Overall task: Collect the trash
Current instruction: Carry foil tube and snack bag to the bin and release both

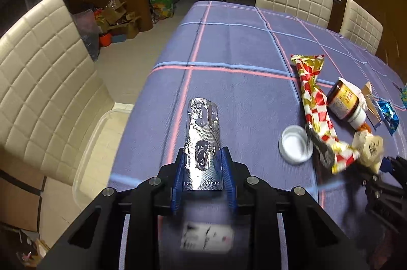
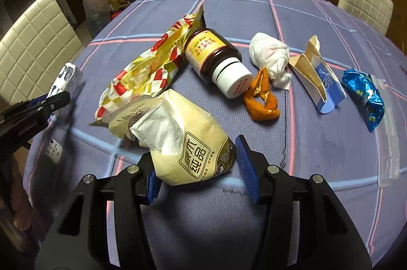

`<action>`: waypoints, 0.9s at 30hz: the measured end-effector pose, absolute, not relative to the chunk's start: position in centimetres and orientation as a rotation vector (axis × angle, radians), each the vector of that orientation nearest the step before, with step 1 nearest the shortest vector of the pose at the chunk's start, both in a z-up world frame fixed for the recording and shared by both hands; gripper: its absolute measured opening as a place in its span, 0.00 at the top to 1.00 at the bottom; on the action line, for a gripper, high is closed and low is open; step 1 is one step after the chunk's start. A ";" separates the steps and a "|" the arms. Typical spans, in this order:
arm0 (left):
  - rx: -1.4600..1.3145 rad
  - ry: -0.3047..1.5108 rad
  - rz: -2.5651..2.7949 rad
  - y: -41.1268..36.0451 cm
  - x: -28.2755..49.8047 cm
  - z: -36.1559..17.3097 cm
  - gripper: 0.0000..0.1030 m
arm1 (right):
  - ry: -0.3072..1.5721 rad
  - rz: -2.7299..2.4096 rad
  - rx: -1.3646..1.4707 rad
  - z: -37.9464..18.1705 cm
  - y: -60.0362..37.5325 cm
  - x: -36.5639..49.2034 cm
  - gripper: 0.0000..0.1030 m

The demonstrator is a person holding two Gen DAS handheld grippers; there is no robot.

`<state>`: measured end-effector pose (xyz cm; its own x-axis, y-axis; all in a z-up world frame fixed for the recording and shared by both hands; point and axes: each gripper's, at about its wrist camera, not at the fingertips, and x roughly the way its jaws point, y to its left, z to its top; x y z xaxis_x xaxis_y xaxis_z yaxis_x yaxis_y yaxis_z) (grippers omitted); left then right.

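Note:
My left gripper (image 1: 203,155) is shut on a silver foil pill blister (image 1: 202,142) and holds it above the blue checked tablecloth (image 1: 236,51); it also shows in the right wrist view (image 2: 64,80). My right gripper (image 2: 198,158) has its blue fingers (image 2: 245,163) around a cream tissue pack (image 2: 188,140) with white tissue sticking out; the right finger stands apart from the pack. Trash lies beyond: a red-and-gold wrapper (image 2: 152,66), a brown pill bottle (image 2: 216,58), orange peel (image 2: 263,97), a crumpled white tissue (image 2: 271,56), a torn paper box (image 2: 318,74), a blue foil wrapper (image 2: 366,97).
A white lid (image 1: 296,144) lies on the cloth next to the wrapper. A clear plastic bin (image 1: 96,150) sits on the floor left of the table. Cream padded chairs (image 1: 43,81) stand at the left and far sides. A clear plastic strip (image 2: 386,142) lies at the right.

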<state>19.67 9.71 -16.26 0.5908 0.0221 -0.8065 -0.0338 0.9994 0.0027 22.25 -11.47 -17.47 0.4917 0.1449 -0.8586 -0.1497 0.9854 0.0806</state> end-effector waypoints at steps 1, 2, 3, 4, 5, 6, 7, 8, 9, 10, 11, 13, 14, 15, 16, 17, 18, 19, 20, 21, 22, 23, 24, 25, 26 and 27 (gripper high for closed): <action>-0.010 0.934 0.034 9.8 19.4 -16.1 0.73 | 1.039 0.179 -0.006 -17.3 -11.4 22.0 0.48; -0.007 0.928 0.036 10.0 18.9 -16.0 0.73 | 1.034 0.180 -0.007 -17.1 -11.3 21.6 0.48; -0.004 0.924 0.038 10.0 18.6 -15.9 0.73 | 1.030 0.181 -0.010 -17.0 -11.2 21.3 0.48; -0.001 0.918 0.040 10.2 18.1 -15.7 0.73 | 1.026 0.183 -0.013 -16.8 -11.0 21.1 0.48; 0.002 0.914 0.043 10.3 17.7 -15.6 0.73 | 1.021 0.185 -0.018 -16.5 -10.8 20.7 0.48; 0.004 0.910 0.049 10.4 17.4 -15.5 0.73 | 1.017 0.187 -0.022 -16.4 -10.6 20.5 0.48; 0.003 0.907 0.053 10.6 17.2 -15.4 0.73 | 1.013 0.190 -0.027 -16.2 -10.4 20.2 0.48; 0.000 0.903 0.059 10.9 16.9 -15.3 0.73 | 1.006 0.193 -0.034 -15.9 -10.1 19.8 0.48; -0.005 0.899 0.063 11.2 16.6 -15.1 0.73 | 1.000 0.196 -0.039 -15.7 -9.9 19.6 0.48; -0.008 0.894 0.067 11.5 16.3 -15.0 0.73 | 0.993 0.200 -0.047 -15.4 -9.5 19.2 0.48; -0.011 0.890 0.072 11.7 16.0 -14.9 0.73 | 0.989 0.203 -0.053 -15.3 -9.3 19.0 0.48; -0.015 0.881 0.081 12.3 15.3 -14.6 0.73 | 0.981 0.208 -0.064 -14.9 -8.9 18.5 0.48; -0.016 0.876 0.085 12.5 14.9 -14.4 0.73 | 0.977 0.211 -0.071 -14.7 -8.6 18.3 0.47; -0.016 0.868 0.093 12.8 14.4 -14.3 0.73 | 0.973 0.213 -0.077 -14.5 -8.4 18.0 0.47; -0.015 0.862 0.099 13.0 14.1 -14.2 0.73 | 0.968 0.215 -0.082 -14.3 -8.2 17.8 0.47; -0.014 0.854 0.107 13.2 13.7 -14.0 0.73 | 0.962 0.219 -0.089 -14.1 -7.9 17.6 0.47; -0.013 0.847 0.113 13.4 13.3 -13.9 0.73 | 0.957 0.222 -0.096 -13.9 -7.7 17.3 0.47; -0.014 0.843 0.117 13.6 13.0 -13.8 0.73 | 0.953 0.224 -0.100 -13.7 -7.5 17.2 0.47; -0.015 0.840 0.120 13.9 12.7 -13.7 0.73 | 0.950 0.229 -0.107 -13.5 -7.2 17.0 0.47; -0.017 0.836 0.124 14.2 12.4 -13.6 0.73 | 0.947 0.233 -0.112 -13.3 -6.9 16.9 0.47; -0.019 0.832 0.128 14.5 12.2 -13.5 0.73 | 0.944 0.236 -0.117 -13.2 -6.6 16.7 0.47; -0.021 0.828 0.133 14.7 11.9 -13.5 0.73 | 0.939 0.240 -0.125 -13.0 -6.1 16.6 0.47; -0.024 0.824 0.139 15.1 11.6 -13.4 0.73 | 0.935 0.244 -0.130 -12.9 -5.8 16.5 0.47; -0.029 0.822 0.144 15.3 11.5 -13.3 0.73 | 0.931 0.247 -0.136 -12.8 -5.5 16.3 0.47; -0.035 0.821 0.148 15.6 11.3 -13.3 0.73 | 0.927 0.252 -0.143 -12.6 -5.1 16.2 0.47; -0.040 0.819 0.153 15.9 11.1 -13.3 0.73 | 0.924 0.256 -0.149 -12.5 -4.7 16.1 0.47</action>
<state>11.09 15.94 -13.27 0.6724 0.1198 -0.7304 -0.1511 0.9883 0.0231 16.06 -4.70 -12.52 0.5757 0.1536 -0.8031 -0.2812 0.9595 -0.0180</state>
